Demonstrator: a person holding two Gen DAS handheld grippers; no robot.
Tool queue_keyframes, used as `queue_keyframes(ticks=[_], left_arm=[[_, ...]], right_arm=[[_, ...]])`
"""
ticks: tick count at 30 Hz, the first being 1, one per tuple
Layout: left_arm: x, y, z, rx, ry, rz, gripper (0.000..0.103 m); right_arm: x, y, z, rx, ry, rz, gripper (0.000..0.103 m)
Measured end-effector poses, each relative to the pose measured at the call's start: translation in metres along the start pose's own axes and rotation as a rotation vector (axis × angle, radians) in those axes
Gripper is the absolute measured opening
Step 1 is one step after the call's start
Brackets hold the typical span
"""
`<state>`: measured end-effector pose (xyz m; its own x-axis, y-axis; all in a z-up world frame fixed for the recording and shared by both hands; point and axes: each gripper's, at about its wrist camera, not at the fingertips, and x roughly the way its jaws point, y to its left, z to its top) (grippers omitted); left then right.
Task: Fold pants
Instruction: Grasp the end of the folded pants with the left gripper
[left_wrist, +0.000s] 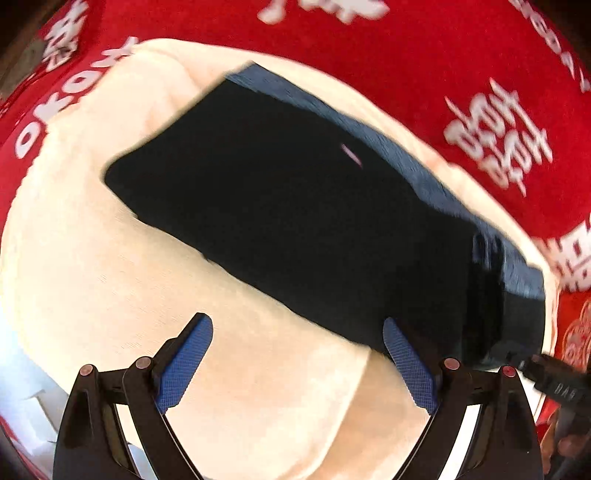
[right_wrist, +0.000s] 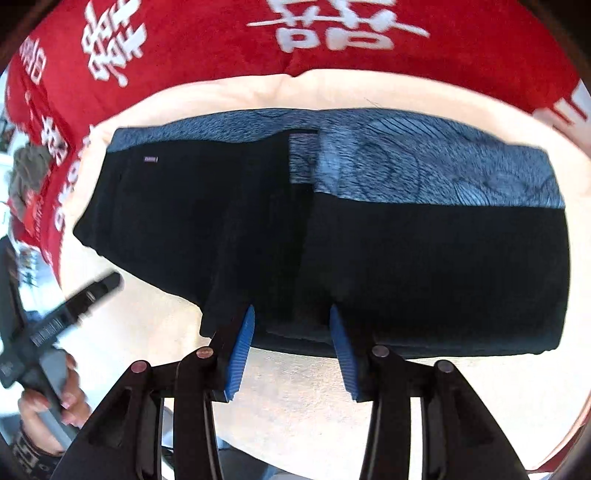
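Black pants (left_wrist: 277, 203) with a blue patterned panel (right_wrist: 424, 166) lie folded and flat on a cream blanket (left_wrist: 110, 277). My left gripper (left_wrist: 295, 321) hangs open and wide over the blanket beside the pants' near edge, its right pad (left_wrist: 406, 362) just at the black cloth, nothing held. In the right wrist view the pants (right_wrist: 406, 258) fill the middle. My right gripper (right_wrist: 291, 314) stands half open over their near edge, with black cloth between the blue pads (right_wrist: 242, 347) but not pinched. The left gripper (right_wrist: 74, 302) shows at the left edge, a hand (right_wrist: 55, 406) around its grip.
A red cloth with white characters (left_wrist: 406, 55) lies under the blanket (right_wrist: 332, 387) and spreads on all far sides (right_wrist: 203, 48). The right gripper's body (left_wrist: 546, 376) enters at the lower right of the left wrist view. Grey clutter (right_wrist: 29, 166) sits far left.
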<state>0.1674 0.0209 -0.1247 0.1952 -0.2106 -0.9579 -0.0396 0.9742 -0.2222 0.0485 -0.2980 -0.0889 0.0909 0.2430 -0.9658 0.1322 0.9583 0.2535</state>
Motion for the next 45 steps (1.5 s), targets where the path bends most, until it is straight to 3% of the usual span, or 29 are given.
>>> queue_keyframes(ticks=[3, 8, 12, 15, 23, 26, 29, 30, 33, 36, 37, 38, 41, 45], left_arm=[[-0.004, 0.028, 0.012, -0.100, -0.037, -0.049, 0.094], [0.002, 0.075, 0.022, -0.266, -0.081, -0.138, 0.094], [0.011, 0.100, 0.023, -0.363, -0.087, -0.255, 0.094], [0.020, 0.104, 0.027, -0.393, -0.092, -0.335, 0.094], [0.024, 0.099, 0.047, -0.436, -0.139, -0.438, 0.094], [0.015, 0.086, 0.050, -0.401, -0.159, -0.470, 0.094], [0.021, 0.073, 0.054, -0.343, -0.143, -0.404, 0.094], [0.030, 0.071, 0.056, -0.350, -0.107, -0.378, 0.094], [0.028, 0.070, 0.059, -0.377, -0.121, -0.345, 0.091], [0.025, 0.064, 0.060, -0.330, -0.110, -0.203, 0.050], [0.023, 0.063, 0.060, -0.307, -0.111, -0.173, 0.041], [0.021, 0.061, 0.059, -0.279, -0.116, -0.160, 0.039], [0.004, 0.037, 0.057, -0.120, -0.171, -0.055, 0.035], [-0.019, -0.017, 0.039, 0.170, -0.294, 0.122, 0.035]], right_arm=[[0.006, 0.009, 0.001, -0.046, 0.011, -0.056, 0.048], [0.013, 0.005, 0.004, -0.031, 0.027, -0.048, 0.049], [0.016, 0.007, 0.003, -0.059, 0.034, -0.064, 0.049], [0.018, 0.011, 0.002, -0.071, 0.032, -0.072, 0.053], [0.019, 0.009, 0.003, -0.053, 0.029, -0.053, 0.054], [0.021, 0.010, 0.003, -0.045, 0.029, -0.049, 0.054], [0.022, 0.011, 0.003, -0.048, 0.030, -0.056, 0.054], [0.022, 0.012, 0.004, -0.049, 0.032, -0.057, 0.054], [0.016, 0.014, 0.007, -0.063, 0.039, -0.067, 0.055], [0.001, 0.023, 0.014, -0.085, 0.021, -0.058, 0.055], [-0.005, 0.028, 0.018, -0.089, 0.011, -0.040, 0.057], [-0.013, 0.034, 0.025, -0.095, -0.002, -0.021, 0.063], [-0.027, 0.049, 0.049, -0.103, -0.011, 0.054, 0.077], [-0.033, 0.077, 0.092, -0.113, 0.022, 0.167, 0.080]])
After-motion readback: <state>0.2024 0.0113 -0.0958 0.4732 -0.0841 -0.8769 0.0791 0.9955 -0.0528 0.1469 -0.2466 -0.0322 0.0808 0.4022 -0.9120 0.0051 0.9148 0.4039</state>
